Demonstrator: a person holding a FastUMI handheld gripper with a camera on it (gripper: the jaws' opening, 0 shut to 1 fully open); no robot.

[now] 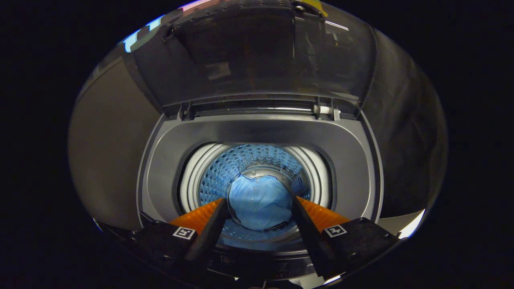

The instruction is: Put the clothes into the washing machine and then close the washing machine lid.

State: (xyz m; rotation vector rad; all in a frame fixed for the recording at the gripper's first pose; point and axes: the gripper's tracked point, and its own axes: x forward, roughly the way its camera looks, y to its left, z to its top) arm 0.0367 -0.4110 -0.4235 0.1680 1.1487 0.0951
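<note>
The gripper (259, 202) is a two-finger tool. Each finger tapers to a narrow tip, and its inner face carries a pad with fine ridges running across it. Each finger grows out of a broad, flat, matte black block (357, 241) with angular edges. On top of each block sits a small square white marker (335, 230) printed with a black pattern.

One grey top-loading washing machine (257, 132). One dark translucent lid (257, 60), raised. One perforated drum (225, 176). One light-blue buttoned garment (260, 202) in drum. One gripper (260, 208), two fingers (209, 233), spread apart. Two square markers (184, 233).
</note>
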